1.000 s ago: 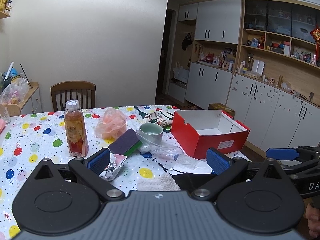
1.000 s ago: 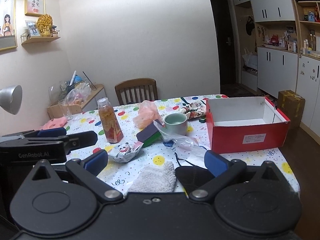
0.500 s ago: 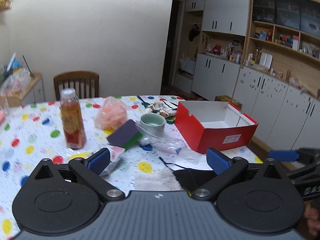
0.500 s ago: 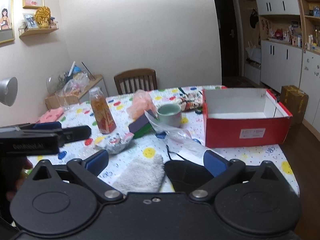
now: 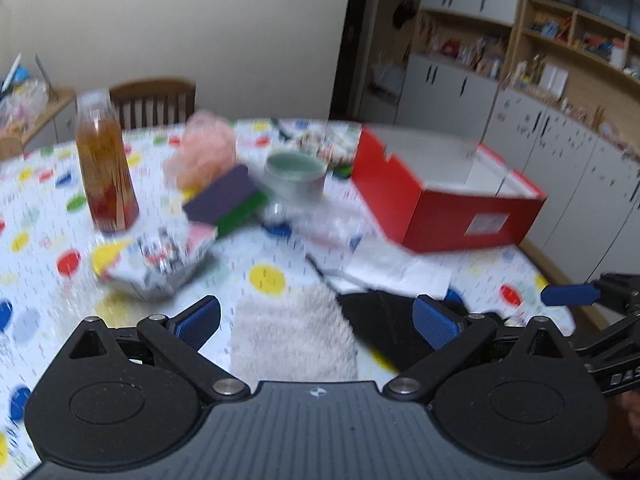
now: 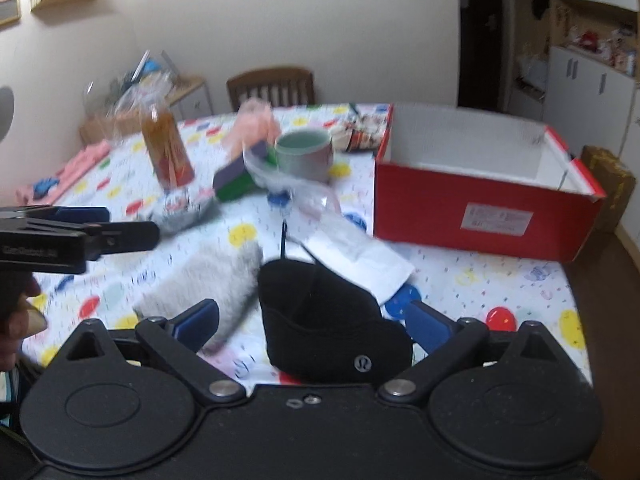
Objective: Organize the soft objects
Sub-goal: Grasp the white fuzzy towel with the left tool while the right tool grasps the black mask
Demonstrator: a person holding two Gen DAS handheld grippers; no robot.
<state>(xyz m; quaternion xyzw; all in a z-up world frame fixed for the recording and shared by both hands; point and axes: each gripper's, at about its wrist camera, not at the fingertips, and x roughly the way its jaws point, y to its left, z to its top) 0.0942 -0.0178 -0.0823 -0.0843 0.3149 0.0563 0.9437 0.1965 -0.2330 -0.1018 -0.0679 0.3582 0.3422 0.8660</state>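
A white fluffy towel (image 5: 294, 332) lies at the table's near edge, straight ahead of my open left gripper (image 5: 316, 316). Beside it on the right lies a black fabric mask (image 6: 324, 316), which sits between the spread fingers of my open right gripper (image 6: 316, 318). Neither gripper holds anything. A pink mesh puff (image 5: 206, 152) and a purple-and-green sponge (image 5: 228, 198) rest farther back. The open red box (image 6: 480, 184) stands at the right, empty inside. The towel (image 6: 212, 280) also shows left of the mask in the right wrist view.
A tea bottle (image 5: 106, 168), a green cup (image 5: 298, 174), a crumpled foil wrapper (image 5: 160, 260), clear plastic bag (image 6: 296, 188) and white paper (image 5: 396, 268) crowd the polka-dot table (image 5: 40, 240). A wooden chair (image 6: 272, 86) stands behind. White cabinets line the right wall.
Both grippers have moved forward and lower toward the table's near edge. The towel and the mask now look bigger and closer. Both views are blurred by the motion.
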